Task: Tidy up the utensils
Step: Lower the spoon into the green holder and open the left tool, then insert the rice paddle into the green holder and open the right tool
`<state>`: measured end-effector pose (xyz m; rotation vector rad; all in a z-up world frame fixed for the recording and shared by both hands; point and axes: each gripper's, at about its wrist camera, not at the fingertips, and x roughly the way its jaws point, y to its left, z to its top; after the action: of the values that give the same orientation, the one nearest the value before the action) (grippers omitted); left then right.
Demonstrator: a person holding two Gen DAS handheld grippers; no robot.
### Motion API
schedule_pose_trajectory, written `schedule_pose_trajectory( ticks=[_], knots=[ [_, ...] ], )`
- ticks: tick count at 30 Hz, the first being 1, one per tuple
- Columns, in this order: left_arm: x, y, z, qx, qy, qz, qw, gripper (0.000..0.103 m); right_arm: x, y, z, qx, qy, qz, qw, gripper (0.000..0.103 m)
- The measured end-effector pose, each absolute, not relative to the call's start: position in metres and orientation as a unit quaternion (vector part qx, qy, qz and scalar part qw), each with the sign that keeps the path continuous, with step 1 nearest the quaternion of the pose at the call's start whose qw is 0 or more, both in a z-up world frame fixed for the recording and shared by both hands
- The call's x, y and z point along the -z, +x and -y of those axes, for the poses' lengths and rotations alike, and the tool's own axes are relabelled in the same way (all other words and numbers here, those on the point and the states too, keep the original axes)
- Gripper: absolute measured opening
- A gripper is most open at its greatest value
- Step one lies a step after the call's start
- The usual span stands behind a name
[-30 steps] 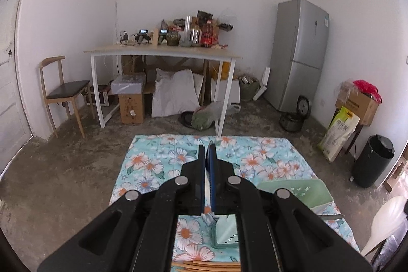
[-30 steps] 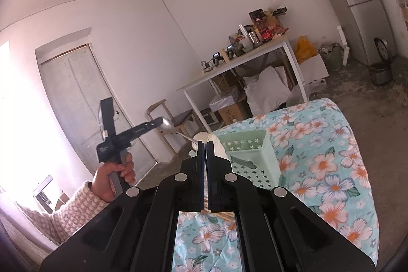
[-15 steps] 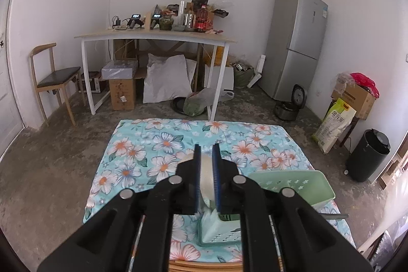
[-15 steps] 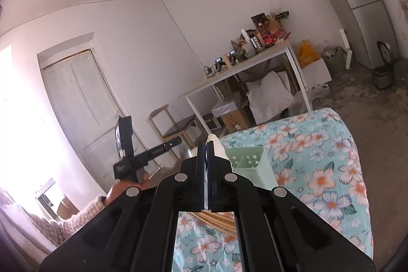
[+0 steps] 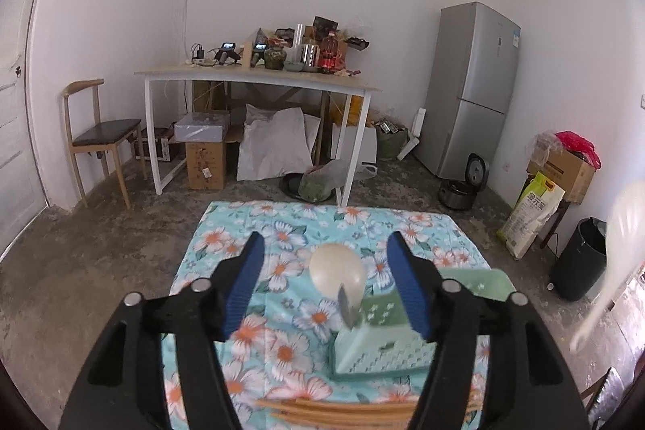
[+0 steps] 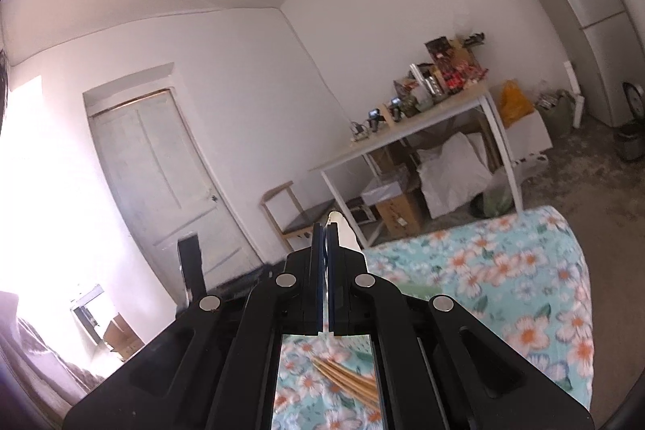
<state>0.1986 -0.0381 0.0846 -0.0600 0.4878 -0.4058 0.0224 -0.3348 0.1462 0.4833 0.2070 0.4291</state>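
My left wrist camera tips down over the floral tablecloth [image 5: 282, 252], facing the cluttered desk [image 5: 258, 77] at twelve o'clock. My right one looks level, higher, desk [image 6: 407, 144] at two o'clock. Both share desk, cloth and fridge [image 5: 473, 87].

The left gripper [image 5: 324, 279] hangs over a tabletop [image 5: 250, 228] covered in a turquoise floral cloth, its blue-padded fingers [image 5: 246, 281] having just spread apart with nothing pressed between them. Past them a pale spoon [image 5: 336, 273] and a metal utensil [image 5: 346, 305] stand upright in a mint-green perforated holder [image 5: 383, 345]. Wooden chopsticks [image 5: 342, 410] lie on the cloth at the near edge. A blurred white spoon [image 5: 616, 252] shows at far right. Behind: a cluttered white table [image 5: 258, 77], a wooden chair [image 5: 100, 136], a grey fridge [image 5: 471, 87]
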Motion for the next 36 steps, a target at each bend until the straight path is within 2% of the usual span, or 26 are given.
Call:
schedule_pose_trajectory(
  ticks=[10, 17, 23, 32, 36],
  knots=[
    [-0.051, 0.162, -0.014, 0.193, -0.045, -0.277, 0.94, 0.077, -0.165, 0.078, 0.33, -0.263, 0.231, -0.09, 0.932, 0.0],
    [-0.021, 0.151, -0.036, 0.169, -0.055, -0.317, 0.931, 0.077, -0.143, 0.131, 0.324, -0.292, 0.236, -0.122, 0.919, 0.0],
    [-0.013, 0.151, -0.045, 0.157, -0.059, -0.32, 0.932, 0.077, -0.113, 0.157, 0.325, -0.296, 0.235, -0.145, 0.914, 0.0],
    [-0.009, 0.155, -0.039, 0.161, -0.06, -0.325, 0.93, 0.077, -0.071, 0.161, 0.332, -0.299, 0.238, -0.185, 0.905, 0.0],
    [-0.006, 0.158, -0.036, 0.164, -0.06, -0.329, 0.928, 0.077, -0.067, 0.149, 0.329, -0.302, 0.232, -0.198, 0.903, 0.004]
  ],
)
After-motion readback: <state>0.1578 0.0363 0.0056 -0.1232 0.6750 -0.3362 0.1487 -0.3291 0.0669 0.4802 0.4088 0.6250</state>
